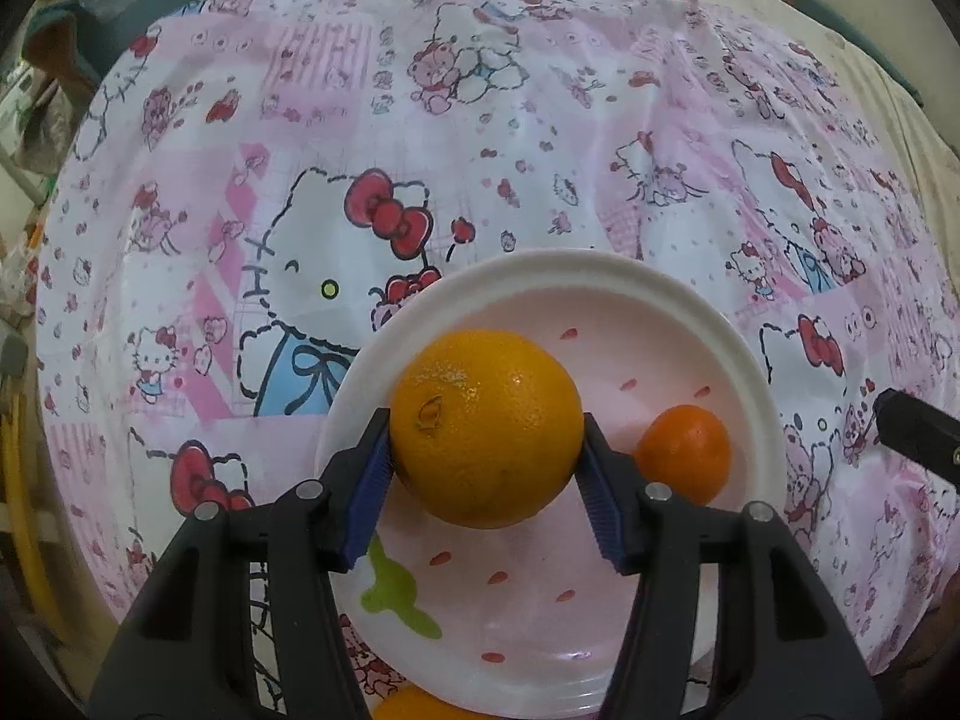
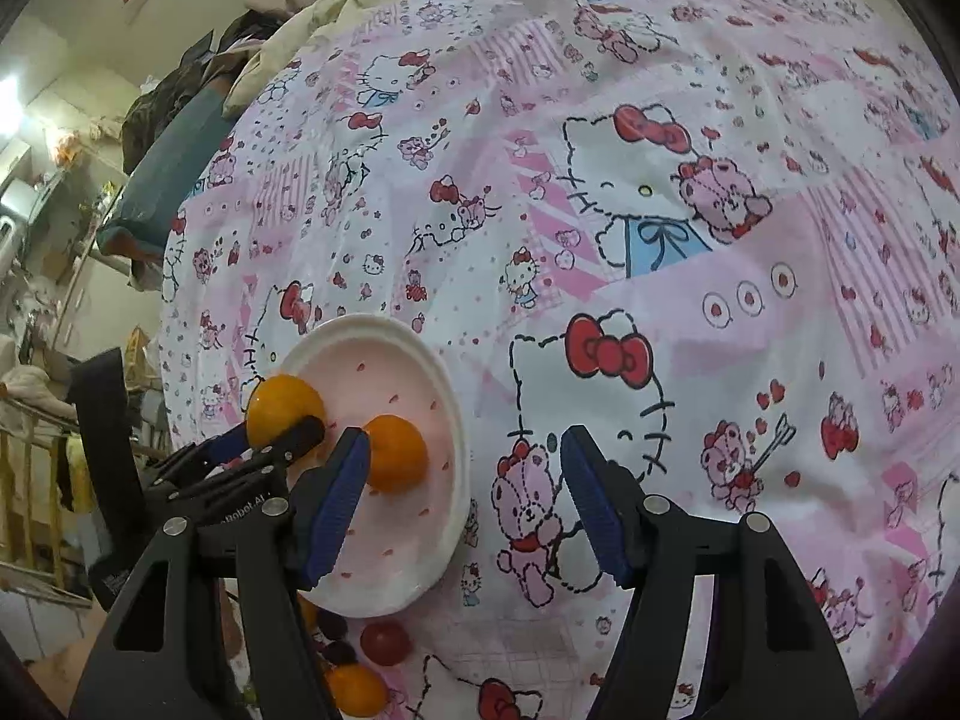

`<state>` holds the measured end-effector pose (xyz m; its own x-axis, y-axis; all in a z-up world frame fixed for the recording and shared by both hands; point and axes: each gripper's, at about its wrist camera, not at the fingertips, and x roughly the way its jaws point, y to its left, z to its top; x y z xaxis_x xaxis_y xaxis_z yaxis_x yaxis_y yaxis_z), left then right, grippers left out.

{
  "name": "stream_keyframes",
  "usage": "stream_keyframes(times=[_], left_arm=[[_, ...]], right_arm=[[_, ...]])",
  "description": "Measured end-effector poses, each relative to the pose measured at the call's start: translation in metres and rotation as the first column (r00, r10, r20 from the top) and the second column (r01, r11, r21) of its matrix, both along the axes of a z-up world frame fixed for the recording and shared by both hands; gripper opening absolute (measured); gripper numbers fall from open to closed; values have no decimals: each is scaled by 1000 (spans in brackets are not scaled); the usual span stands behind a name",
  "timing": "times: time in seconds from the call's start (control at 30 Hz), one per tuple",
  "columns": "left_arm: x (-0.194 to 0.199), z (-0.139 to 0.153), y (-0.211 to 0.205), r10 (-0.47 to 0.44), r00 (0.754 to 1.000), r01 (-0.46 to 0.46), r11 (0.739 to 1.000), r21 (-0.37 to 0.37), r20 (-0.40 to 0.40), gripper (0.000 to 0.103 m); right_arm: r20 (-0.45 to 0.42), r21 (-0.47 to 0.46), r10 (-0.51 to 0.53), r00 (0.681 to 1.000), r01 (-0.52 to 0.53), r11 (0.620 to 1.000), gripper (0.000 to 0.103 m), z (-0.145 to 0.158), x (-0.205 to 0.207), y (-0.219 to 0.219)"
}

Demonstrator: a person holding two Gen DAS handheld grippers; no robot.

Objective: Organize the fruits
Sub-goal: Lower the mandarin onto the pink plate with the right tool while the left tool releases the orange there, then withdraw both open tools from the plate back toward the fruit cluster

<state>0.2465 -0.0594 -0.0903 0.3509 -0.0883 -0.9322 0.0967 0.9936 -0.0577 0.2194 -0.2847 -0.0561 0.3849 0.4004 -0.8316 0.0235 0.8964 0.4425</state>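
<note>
Left tongs [image 1: 487, 468]: blue pads on both sides of a big orange [image 1: 486, 426], touching its flanks; the fruit sits between the tips, gripped. Whether it rests on the plate [image 1: 600, 276] or hangs just above it cannot be told. Tongs point steeply down over the plate.

Plate: white rim, pink inside with red flecks and a green mark, lying on a pink cartoon-cat bedsheet [image 1: 420, 120]. A small orange [image 1: 684, 453] lies on the plate, just right of the left tongs' right pad, apart from the big orange.

Right tongs [image 2: 465, 498]: jaws parted wide, nothing between them, only bedsheet beneath. Their left pad overlaps the plate's edge in the right wrist view; the small orange shows just past that pad.

Beside the plate's near edge, below and left of the right tongs' gap: a red round fruit [image 2: 385, 643], a further orange [image 2: 355, 687], and some dark small fruits [image 2: 333, 630], all on the sheet. Kind of the red and dark fruits not clear.

Room clutter [image 2: 72, 240] beyond the bed's left edge.
</note>
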Motion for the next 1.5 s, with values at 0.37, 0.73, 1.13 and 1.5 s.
stream_keyframes(times=[0.37, 0.73, 1.13, 1.5], left_arm=[[-7, 6, 3, 29, 1000, -29, 999, -23, 9, 90], [-14, 39, 21, 77, 993, -72, 996, -55, 87, 90], [-74, 81, 50, 83, 995, -81, 996, -39, 60, 90], [-118, 56, 72, 142, 988, -149, 981, -125, -65, 90]], right_arm=[[3, 12, 4, 1000, -4, 1000, 69, 2, -2, 1], [32, 4, 9, 999, -9, 1000, 69, 12, -8, 3], [62, -10, 69, 996, -69, 998, 69, 27, -28, 24], [41, -1, 92, 995, -92, 996, 69, 30, -58, 28]])
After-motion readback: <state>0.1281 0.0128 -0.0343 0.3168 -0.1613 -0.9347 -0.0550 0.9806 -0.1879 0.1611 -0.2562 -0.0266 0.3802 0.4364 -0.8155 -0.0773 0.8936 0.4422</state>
